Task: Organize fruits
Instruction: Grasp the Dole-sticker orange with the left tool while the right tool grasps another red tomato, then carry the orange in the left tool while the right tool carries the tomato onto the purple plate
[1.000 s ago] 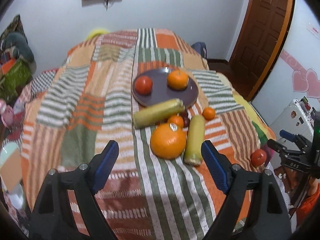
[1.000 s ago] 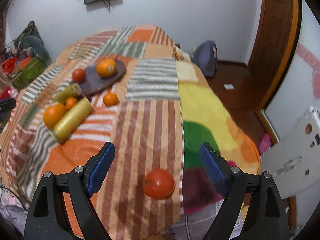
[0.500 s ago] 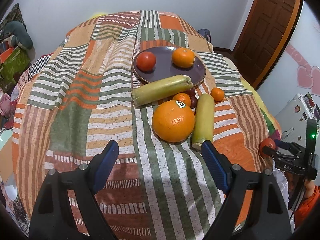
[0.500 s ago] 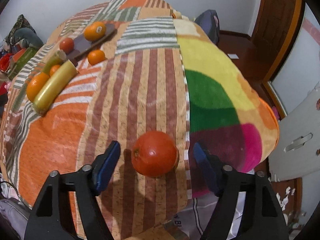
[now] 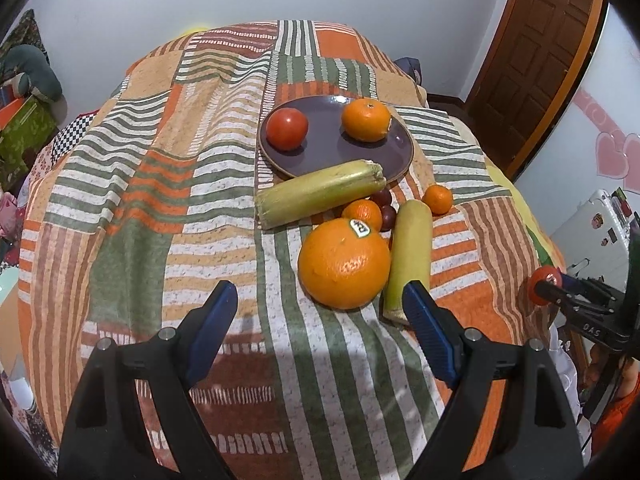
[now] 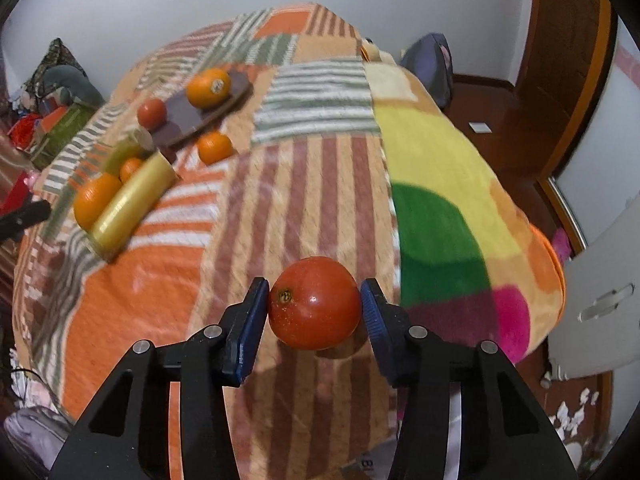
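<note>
Surroundings: a striped patchwork blanket [image 5: 168,208] covers the bed; a brown wooden door [image 5: 536,60] stands at the far right; a white appliance [image 5: 592,236] sits beside the bed's right edge.
In the way: a large orange [image 5: 344,264] with a sticker lies just ahead of the left gripper [image 5: 320,312], touching a long yellow-green gourd [image 5: 408,256] on its right.
Second gourd: another yellow-green gourd [image 5: 320,192] lies crosswise, its far end resting against the near rim of the plate.
Small fruit: a small orange [image 5: 362,214] and two dark plums [image 5: 386,208] sit packed between the two gourds; a mandarin [image 5: 438,199] lies just right of them on the blanket.
Plate: a purple plate [image 5: 332,148] holds a red tomato [image 5: 287,129] on its left and an orange [image 5: 366,119] on its right, apart from each other.
Left gripper: jaws spread wide, nothing between them, above the blanket near the large orange.
Right gripper: the right gripper [image 6: 315,306] has its blue pads pressed on both sides of a held tomato [image 6: 315,308].
Held tomato position: near the bed's right edge, well apart from the plate; whether it is lifted clear of the blanket I cannot tell.
</note>
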The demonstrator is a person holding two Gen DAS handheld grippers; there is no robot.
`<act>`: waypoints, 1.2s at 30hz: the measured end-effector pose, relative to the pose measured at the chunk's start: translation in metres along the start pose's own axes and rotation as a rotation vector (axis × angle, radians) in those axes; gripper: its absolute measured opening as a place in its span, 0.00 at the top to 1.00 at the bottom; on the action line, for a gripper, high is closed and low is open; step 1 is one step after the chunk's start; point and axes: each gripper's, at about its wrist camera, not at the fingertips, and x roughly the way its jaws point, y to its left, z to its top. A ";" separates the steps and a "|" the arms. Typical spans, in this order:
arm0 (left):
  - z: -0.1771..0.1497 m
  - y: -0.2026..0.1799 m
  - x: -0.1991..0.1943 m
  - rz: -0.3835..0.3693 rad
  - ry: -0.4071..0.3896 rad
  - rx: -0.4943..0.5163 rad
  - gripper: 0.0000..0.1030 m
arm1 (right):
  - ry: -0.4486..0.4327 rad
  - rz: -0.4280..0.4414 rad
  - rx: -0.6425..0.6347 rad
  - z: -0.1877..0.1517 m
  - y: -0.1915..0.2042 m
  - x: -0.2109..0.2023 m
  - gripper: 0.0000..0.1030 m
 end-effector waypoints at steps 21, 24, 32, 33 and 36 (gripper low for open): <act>0.024 -0.009 0.065 -0.002 0.084 -0.004 0.23 | -0.102 0.105 -0.067 0.047 0.033 0.004 0.57; 0.021 -0.012 0.073 -0.009 0.104 0.007 0.28 | -0.100 0.120 -0.071 0.048 0.036 0.006 0.57; 0.020 -0.015 0.070 -0.015 0.111 0.020 0.33 | -0.114 0.145 -0.093 0.053 0.042 0.005 0.57; 0.020 -0.017 0.068 -0.007 0.110 0.030 0.33 | -0.118 0.147 -0.094 0.054 0.043 0.004 0.57; 0.019 -0.016 0.064 -0.009 0.106 0.034 0.33 | -0.132 0.156 -0.101 0.059 0.046 0.002 0.57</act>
